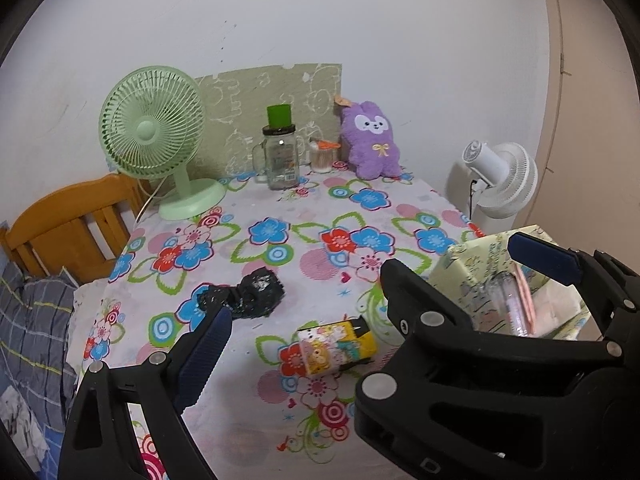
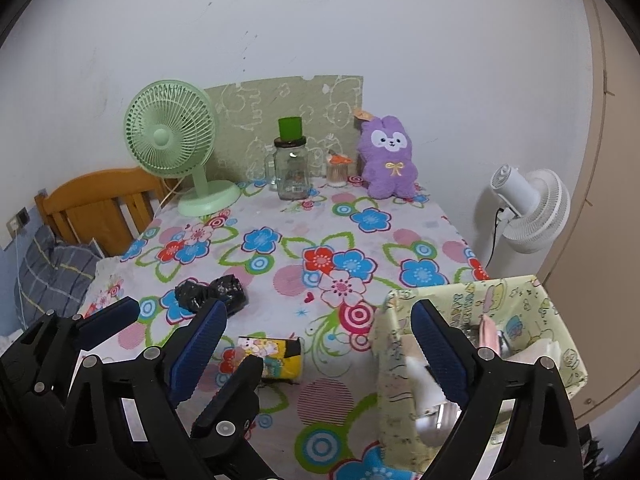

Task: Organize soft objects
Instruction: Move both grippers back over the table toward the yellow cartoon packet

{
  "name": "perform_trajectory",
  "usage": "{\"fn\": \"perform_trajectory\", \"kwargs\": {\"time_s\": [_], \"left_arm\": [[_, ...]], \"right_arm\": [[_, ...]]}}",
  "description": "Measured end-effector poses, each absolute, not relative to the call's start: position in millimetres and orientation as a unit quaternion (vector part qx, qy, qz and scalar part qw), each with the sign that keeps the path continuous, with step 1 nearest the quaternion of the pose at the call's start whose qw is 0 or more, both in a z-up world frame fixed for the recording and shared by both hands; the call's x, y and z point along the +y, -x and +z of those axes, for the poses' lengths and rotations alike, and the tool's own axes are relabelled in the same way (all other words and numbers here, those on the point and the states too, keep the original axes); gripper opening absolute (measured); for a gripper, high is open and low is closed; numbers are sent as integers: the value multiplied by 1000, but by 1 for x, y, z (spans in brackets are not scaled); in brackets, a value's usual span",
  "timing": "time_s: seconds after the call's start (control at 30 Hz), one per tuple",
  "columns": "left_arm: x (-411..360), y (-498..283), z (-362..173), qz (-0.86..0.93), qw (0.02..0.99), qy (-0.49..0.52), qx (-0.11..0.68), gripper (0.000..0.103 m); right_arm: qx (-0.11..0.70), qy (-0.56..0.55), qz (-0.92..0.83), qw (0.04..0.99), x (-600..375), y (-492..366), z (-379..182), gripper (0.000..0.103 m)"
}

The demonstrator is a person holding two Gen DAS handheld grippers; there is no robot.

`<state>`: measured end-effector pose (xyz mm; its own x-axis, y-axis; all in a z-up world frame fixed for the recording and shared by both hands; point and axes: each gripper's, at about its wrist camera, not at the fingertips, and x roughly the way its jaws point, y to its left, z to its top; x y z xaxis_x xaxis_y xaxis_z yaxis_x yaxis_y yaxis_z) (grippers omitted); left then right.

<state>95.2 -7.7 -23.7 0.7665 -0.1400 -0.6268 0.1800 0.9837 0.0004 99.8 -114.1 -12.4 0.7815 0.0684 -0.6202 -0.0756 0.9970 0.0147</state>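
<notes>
Floral table (image 2: 288, 216), purple plush (image 2: 388, 158) well beyond both spread, empty tongs (image 2: 320, 332).

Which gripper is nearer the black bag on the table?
Left. The left gripper has one finger tip right beside the black bag, open and empty. The right gripper sits further right, straddling the space between the yellow pack and the fabric box.

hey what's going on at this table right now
A person holds two black grippers with blue pads over a floral tablecloth. The left gripper and right gripper are both open and empty. A crumpled black plastic bag and a yellow cartoon-print pouch lie loose; a pale yellow fabric bin waits at right. The purple plush bunny sits against the wall.
</notes>
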Motion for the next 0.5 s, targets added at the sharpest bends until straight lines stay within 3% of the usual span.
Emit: {"fn": "perform_trajectory", "kwargs": {"time_s": [0.5], "left_arm": [[27, -106, -60, -53, 930, -36, 362, 95]], "right_arm": [[361, 7, 73, 930, -79, -115, -52, 95]]}}
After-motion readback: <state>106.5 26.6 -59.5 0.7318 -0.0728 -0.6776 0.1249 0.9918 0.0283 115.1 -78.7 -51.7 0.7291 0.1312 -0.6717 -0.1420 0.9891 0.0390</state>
